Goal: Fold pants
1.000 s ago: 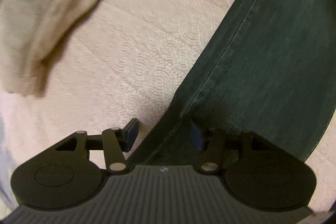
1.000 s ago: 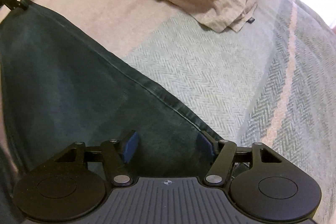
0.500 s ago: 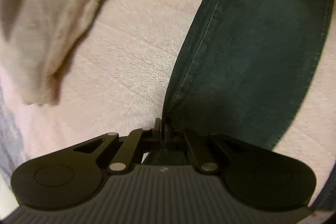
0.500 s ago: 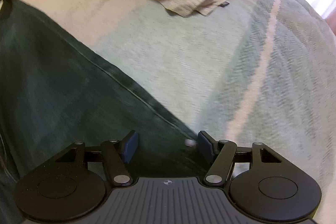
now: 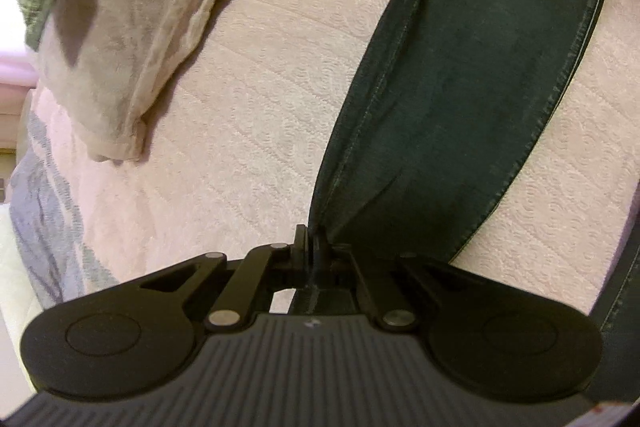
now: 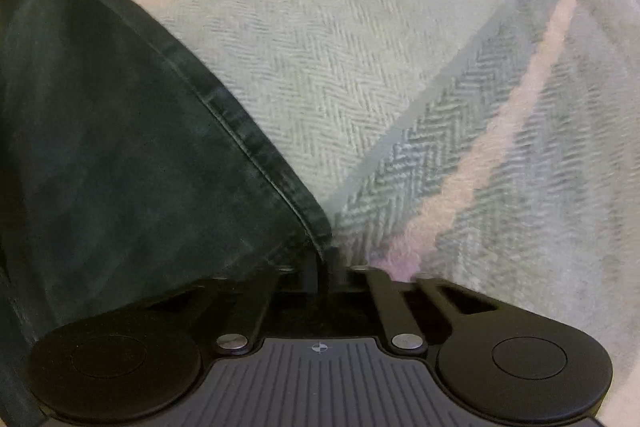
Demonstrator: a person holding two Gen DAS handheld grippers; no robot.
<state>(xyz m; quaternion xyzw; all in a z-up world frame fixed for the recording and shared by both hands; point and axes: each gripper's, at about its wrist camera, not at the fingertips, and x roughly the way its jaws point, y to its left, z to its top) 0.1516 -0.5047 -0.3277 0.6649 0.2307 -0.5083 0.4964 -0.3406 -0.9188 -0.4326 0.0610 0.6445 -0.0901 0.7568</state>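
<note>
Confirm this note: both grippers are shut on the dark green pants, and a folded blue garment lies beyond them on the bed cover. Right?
Not quite. The folded garment is beige, not blue, as the left wrist view shows. The rest holds: left gripper and right gripper are each shut on the dark green pants, over the bed cover.

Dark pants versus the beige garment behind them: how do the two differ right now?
The dark pants are deep green-black denim with stitched seams; the beige garment is pale, thin and wrinkled. The pants are pinched at their edge by both the left gripper and the right gripper; the beige garment is untouched. The pants stretch out as one long panel; the beige garment lies bunched in layers. Both rest on the blanket.
</note>
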